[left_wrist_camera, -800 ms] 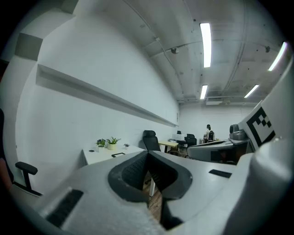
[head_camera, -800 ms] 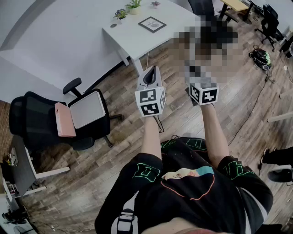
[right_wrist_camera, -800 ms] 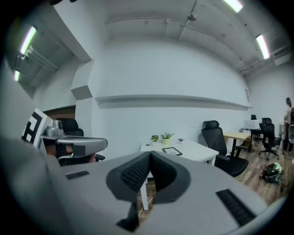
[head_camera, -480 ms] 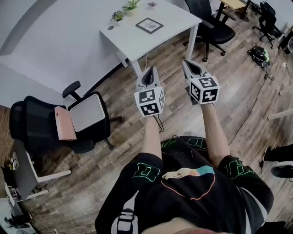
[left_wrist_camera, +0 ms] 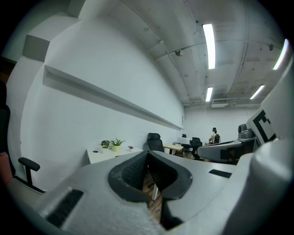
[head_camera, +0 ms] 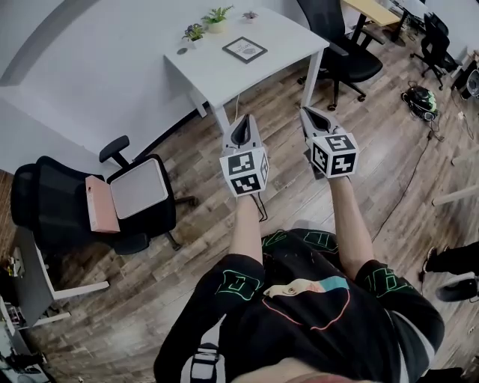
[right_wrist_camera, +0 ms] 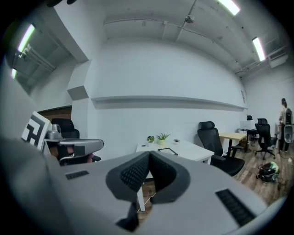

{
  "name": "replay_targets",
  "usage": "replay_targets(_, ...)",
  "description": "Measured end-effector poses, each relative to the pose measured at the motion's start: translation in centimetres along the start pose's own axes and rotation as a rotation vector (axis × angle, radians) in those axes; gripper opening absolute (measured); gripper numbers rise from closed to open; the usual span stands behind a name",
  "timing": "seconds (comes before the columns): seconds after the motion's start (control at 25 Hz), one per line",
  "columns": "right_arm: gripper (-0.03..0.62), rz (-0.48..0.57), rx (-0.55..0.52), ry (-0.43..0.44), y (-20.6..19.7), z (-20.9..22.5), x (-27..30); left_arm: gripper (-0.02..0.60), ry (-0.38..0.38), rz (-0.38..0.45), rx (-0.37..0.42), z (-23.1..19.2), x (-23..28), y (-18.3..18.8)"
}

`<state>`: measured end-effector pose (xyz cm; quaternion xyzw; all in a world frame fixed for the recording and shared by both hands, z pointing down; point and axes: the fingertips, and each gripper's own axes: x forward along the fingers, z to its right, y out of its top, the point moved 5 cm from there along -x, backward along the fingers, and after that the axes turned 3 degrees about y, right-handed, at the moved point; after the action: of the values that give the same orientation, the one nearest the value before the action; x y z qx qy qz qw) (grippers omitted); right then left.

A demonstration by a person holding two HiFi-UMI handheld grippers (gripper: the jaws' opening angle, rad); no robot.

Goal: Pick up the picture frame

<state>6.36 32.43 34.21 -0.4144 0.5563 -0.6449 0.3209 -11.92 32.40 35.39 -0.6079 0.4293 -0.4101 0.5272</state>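
The picture frame (head_camera: 245, 49) lies flat on the white table (head_camera: 217, 75), towards its far side, with potted plants (head_camera: 217, 16) just behind it along the wall. Both tools are held out side by side above the wooden floor (head_camera: 187, 247), short of the table and well apart from the frame. The left gripper (head_camera: 241, 124) has its jaws drawn together, tips meeting, with nothing between them. The right gripper (head_camera: 310, 117) is likewise closed and empty, and its own view looks across at the table with the frame on it. A black office chair (head_camera: 343, 52) stands at the table's right end. Another chair (head_camera: 45, 202), off to the left, carries a pink box-like thing (head_camera: 101, 203) and a pale flat panel (head_camera: 139, 188).
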Motion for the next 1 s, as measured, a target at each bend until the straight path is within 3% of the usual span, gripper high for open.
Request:
replay_targets(0.28,0.005,-0.022,0.003,0.022,-0.9,-0.7,0.3,0.006,0.079,-0.047,-0.048,-2.6,-0.4,-1.4)
replay_targets(0.52,0.005,-0.039,0.023,0.049,-1.2,-0.7,1.2,0.006,0.028,-0.051,-0.037,-1.0,0.2,-1.6)
replay_targets(0.64,0.005,-0.021,0.094,0.097,-1.2,-0.7,1.8,0.006,0.024,-0.064,-0.047,-0.7,0.7,-2.4)
replay_targets(0.88,0.005,0.02,0.18,0.165,-1.2,0.4,4.9,0.006,0.055,-0.104,-0.049,-1.9,2.9,-3.6)
replay_targets(1.0,0.005,-0.01,0.144,0.163,-1.7,1.5,7.1,0.006,0.077,-0.127,-0.049,-2.7,4.7,-4.2)
